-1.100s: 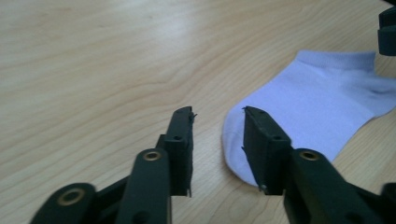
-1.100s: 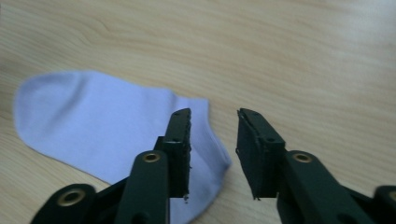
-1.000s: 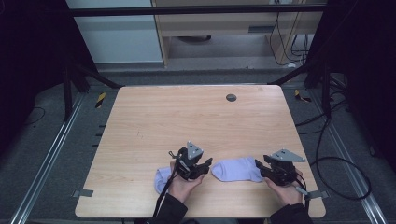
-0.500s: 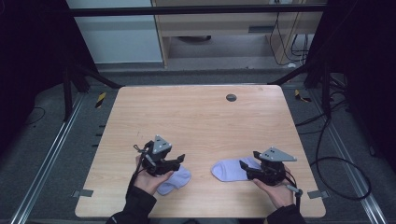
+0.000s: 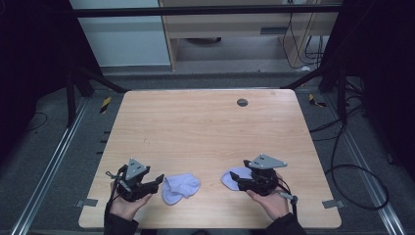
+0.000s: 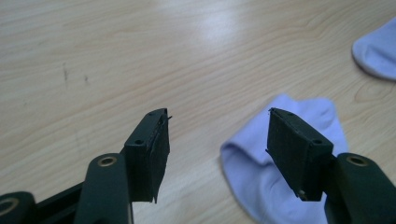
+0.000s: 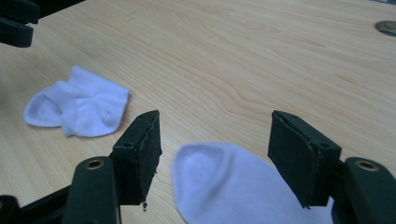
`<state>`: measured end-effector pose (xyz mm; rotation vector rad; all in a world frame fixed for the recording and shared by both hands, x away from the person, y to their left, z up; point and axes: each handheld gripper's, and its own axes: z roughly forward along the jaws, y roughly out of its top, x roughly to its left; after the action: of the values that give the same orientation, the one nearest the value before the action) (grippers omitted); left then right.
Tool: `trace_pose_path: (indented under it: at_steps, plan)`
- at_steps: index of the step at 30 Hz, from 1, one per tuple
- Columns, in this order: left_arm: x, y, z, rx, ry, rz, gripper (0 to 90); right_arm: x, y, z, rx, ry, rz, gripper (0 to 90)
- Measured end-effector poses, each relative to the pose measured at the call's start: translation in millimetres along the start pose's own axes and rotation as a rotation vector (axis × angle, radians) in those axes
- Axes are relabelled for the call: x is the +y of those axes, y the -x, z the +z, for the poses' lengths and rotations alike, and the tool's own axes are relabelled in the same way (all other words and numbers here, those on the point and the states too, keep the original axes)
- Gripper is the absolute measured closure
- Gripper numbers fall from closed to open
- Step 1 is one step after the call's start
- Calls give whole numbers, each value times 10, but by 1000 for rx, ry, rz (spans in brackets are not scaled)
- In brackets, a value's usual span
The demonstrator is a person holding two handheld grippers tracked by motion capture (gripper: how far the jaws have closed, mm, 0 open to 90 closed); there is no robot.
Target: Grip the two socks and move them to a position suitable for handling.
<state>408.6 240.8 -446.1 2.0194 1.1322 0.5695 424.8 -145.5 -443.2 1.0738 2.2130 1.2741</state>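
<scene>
White socks, both loose on the wooden table (image 5: 205, 127). Left gripper (image 5: 155, 182) has just spread its jaws, nothing pinched; crumpled sock (image 5: 180, 188) lies just beside its tips. Right gripper (image 5: 236, 182), jaws also just opened, straddles the flat sock (image 7: 233, 184) without gripping it.

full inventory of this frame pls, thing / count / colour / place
sock: 2, white; left sock crumpled at the table's near edge beside the left hand-held gripper, right sock partly under the right hand-held gripper
table: 1, light wood, centre
round grommet: 1, grey, far side of the table top
tape strips: 2, grey, near corners of the table
cables: several, black, floor at right
left hand-held gripper: 1, black, jaws open, nothing between them
right hand-held gripper: 1, black, jaws open over the right sock
hands: 2, near edge
</scene>
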Motion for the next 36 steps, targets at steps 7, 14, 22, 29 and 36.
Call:
trace_pose_path:
  at_steps: [7, 14, 22, 29, 36]
  plan:
    - [-163, -10, 13, -14, -41, -4, 397, 102, -314, 235, 57, -31, -68, 425]
    - [-280, 24, 102, -54, -96, 12, 418, 151, -573, 470, 107, -45, -104, 472]
    - [-313, 119, 148, -74, -111, 39, 432, 157, -767, 721, 145, -77, -127, 502]
    - [-327, 200, 215, -95, -141, 60, 480, 93, -944, 906, 186, -125, -167, 565]
    - [-334, 226, 263, -100, -165, 68, 525, 8, -1061, 1034, 220, -171, -172, 628]
